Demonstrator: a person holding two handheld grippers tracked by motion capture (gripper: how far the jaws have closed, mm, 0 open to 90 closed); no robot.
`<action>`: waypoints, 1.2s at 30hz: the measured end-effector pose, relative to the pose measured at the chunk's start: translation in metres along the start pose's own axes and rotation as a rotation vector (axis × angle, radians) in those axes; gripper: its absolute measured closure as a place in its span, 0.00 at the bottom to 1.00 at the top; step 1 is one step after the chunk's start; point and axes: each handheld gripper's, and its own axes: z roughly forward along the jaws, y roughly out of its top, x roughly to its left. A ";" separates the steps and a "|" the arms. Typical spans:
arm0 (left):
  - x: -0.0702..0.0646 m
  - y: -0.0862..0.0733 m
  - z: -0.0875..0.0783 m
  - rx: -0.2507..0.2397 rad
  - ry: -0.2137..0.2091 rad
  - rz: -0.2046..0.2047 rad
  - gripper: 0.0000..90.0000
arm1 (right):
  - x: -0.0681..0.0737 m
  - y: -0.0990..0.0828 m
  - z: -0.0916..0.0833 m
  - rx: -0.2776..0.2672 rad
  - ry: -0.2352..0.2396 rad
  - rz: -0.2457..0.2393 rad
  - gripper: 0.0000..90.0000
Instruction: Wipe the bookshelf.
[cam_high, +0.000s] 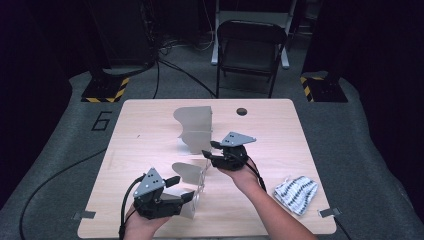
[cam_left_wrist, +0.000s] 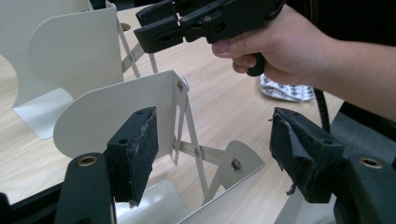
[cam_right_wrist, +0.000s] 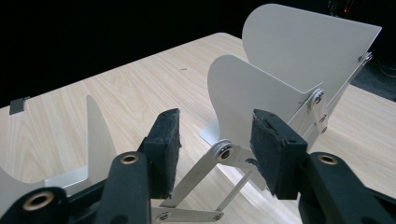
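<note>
Now I see a white metal folding rack (cam_high: 192, 150) standing mid-bench (cam_high: 150, 125). My left gripper (cam_high: 176, 189), fingers wide apart and empty, sits at its near end. My right gripper (cam_high: 209, 150), fingers half open, straddles a hinge strut without pressing.

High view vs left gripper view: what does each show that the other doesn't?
High view alone: a folding chair behind the table, a dark hole near the table's far edge, and the left gripper from above, with its grey plate.

Left gripper view alone: the worn pads of the left gripper's fingers, open around the white metal expanding rack, and the rack's rivets and scissor links.

Both: the rack, the right gripper above it, the striped cloth, the wooden table.
</note>
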 end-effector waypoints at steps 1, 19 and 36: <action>0.000 0.000 0.000 0.004 0.003 0.002 0.36 | 0.000 0.000 0.001 0.003 0.001 0.002 0.61; 0.000 -0.004 0.002 0.016 0.025 0.003 0.35 | -0.004 -0.001 0.017 0.036 -0.007 -0.033 0.69; 0.002 -0.009 -0.003 0.001 0.043 0.007 0.40 | -0.004 -0.002 0.009 0.074 -0.016 -0.087 0.75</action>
